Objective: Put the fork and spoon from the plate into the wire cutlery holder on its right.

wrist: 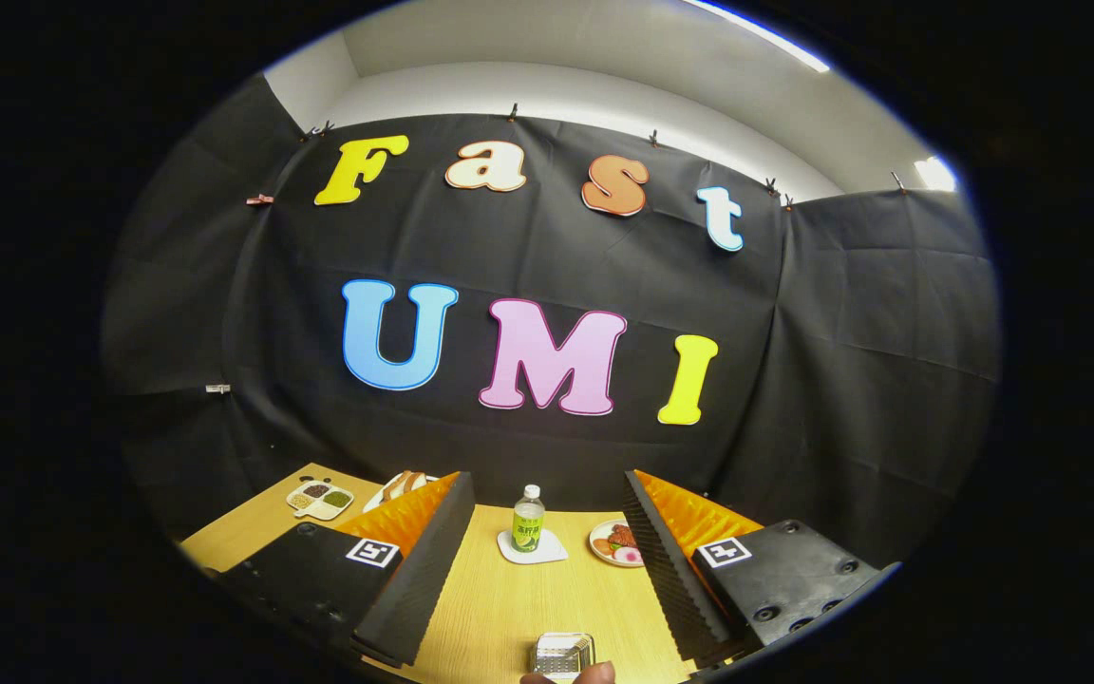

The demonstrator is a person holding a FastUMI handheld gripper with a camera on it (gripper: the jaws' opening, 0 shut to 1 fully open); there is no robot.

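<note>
The tool [547, 560] is hovering with its fingers spread wide and gripping nothing above the wooden worktop [509, 608]. A wire holder [561, 654] is sitting low between the fingers at six o'clock, a fingertip [585, 674] resting at its near edge. A bottle [528, 518] on a coaster is standing ahead at twelve o'clock, a food plate [615, 543] at one o'clock, a sectioned dish [319, 498] at ten o'clock. The fork and spoon cannot be made out. Doing this step well likely means tilting down first to find the cutlery before closing in.
</note>
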